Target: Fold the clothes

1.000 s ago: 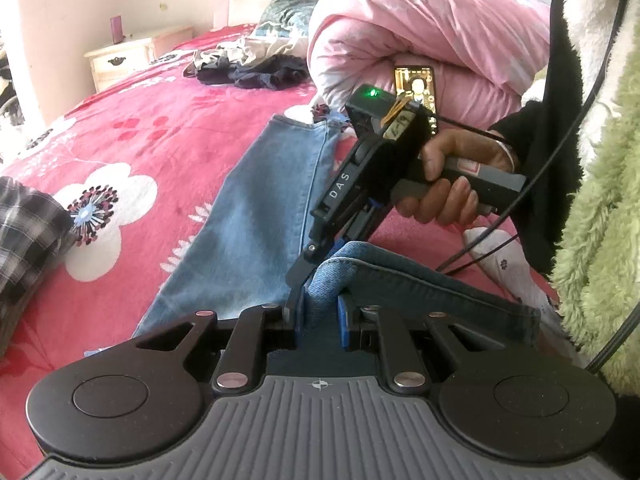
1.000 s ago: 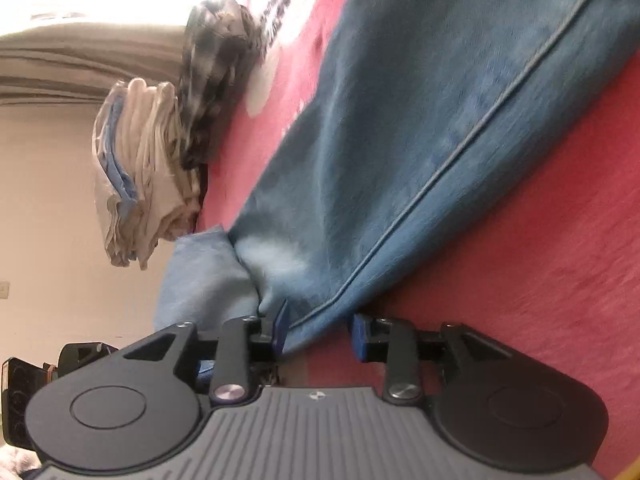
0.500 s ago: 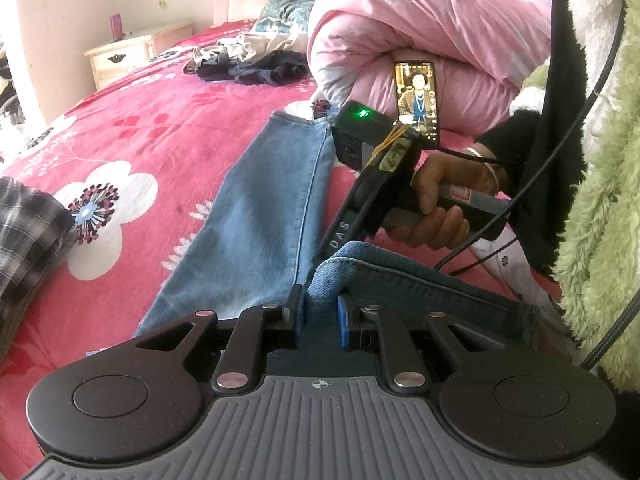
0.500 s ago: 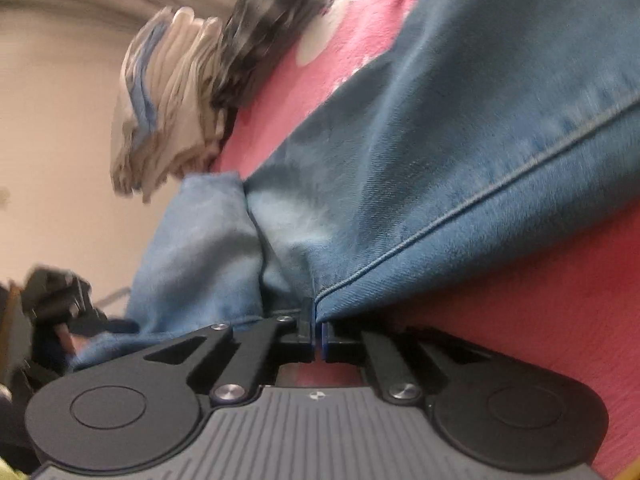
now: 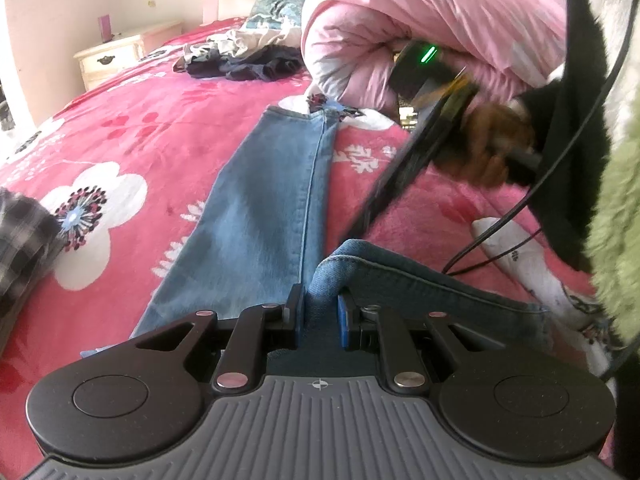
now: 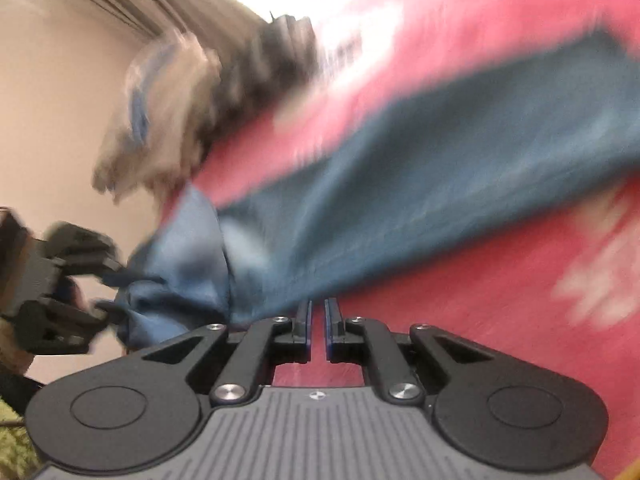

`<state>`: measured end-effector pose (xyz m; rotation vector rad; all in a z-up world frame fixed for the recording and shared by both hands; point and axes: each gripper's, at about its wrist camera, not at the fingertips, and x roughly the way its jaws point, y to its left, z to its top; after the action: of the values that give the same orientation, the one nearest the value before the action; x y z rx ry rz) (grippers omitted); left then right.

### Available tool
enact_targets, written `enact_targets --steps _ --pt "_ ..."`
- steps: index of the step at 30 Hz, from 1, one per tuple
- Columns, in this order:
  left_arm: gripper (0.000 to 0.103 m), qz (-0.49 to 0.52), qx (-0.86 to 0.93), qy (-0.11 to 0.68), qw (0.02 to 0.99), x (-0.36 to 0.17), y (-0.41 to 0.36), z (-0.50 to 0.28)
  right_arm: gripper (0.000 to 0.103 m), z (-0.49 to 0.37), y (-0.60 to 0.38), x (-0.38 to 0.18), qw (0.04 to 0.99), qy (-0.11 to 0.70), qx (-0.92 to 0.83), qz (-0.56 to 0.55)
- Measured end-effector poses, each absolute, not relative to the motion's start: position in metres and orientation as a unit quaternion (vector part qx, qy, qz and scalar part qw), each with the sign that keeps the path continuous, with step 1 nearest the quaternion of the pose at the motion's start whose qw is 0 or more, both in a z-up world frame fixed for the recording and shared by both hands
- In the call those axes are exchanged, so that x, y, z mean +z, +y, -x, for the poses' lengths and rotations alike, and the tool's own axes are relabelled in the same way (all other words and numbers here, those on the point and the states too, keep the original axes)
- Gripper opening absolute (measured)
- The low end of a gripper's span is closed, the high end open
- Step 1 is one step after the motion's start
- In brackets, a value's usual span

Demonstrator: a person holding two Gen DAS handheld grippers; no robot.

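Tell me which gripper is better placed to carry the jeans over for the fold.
Left. The left gripper grips the jeans; the right gripper is opening, with nothing between its jaws.

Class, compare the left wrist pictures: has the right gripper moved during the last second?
Yes. The right gripper has swung up and rightward, its green-lit body now against the rolled pink quilt.

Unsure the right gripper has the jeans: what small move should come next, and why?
Probably grip the jeans with the right gripper: its jaws are opening with only red bedspread between them, denim just beside the tips, while the left gripper clamps the bunched end.
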<state>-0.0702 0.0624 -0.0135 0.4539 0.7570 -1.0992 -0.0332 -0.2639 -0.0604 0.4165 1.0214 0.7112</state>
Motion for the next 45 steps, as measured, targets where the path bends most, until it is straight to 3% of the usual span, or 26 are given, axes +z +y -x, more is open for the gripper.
enact_targets --steps 7,8,10,17,20,24,36,37,45 --pt "0.017 -0.211 -0.504 0.372 0.751 -0.036 0.040 0.047 0.007 0.023 -0.232 -0.066 0.873 0.382 0.301 0.024" --pt "0.017 -0.212 -0.502 0.374 0.750 -0.038 0.038 0.045 0.000 0.021 -0.228 -0.074 0.876 0.379 0.293 0.057" --pt "0.019 -0.210 -0.496 0.381 0.751 -0.041 0.037 0.044 0.000 0.015 -0.247 -0.088 0.891 0.361 0.263 0.082" --pt "0.027 -0.182 -0.473 0.403 0.762 -0.047 0.037 0.037 0.003 -0.008 -0.310 -0.074 0.930 0.354 0.074 0.059" --pt "0.028 -0.161 -0.465 0.416 0.765 -0.049 0.036 0.030 0.003 -0.002 -0.273 -0.062 0.938 0.308 0.153 0.046" --pt "0.028 -0.152 -0.460 0.424 0.765 -0.054 0.033 0.025 0.002 -0.013 -0.214 -0.081 0.913 0.307 0.259 0.076" --pt "0.035 -0.111 -0.451 0.440 0.769 -0.050 0.040 0.014 0.001 -0.077 -0.326 -0.090 0.944 0.329 -0.032 0.020" --pt "0.036 -0.103 -0.449 0.443 0.769 -0.050 0.040 0.012 0.007 -0.073 -0.326 -0.087 0.946 0.321 -0.040 0.023" --pt "0.042 -0.039 -0.429 0.461 0.776 -0.042 0.044 -0.001 0.012 -0.036 -0.306 -0.053 0.959 0.281 0.044 0.002"
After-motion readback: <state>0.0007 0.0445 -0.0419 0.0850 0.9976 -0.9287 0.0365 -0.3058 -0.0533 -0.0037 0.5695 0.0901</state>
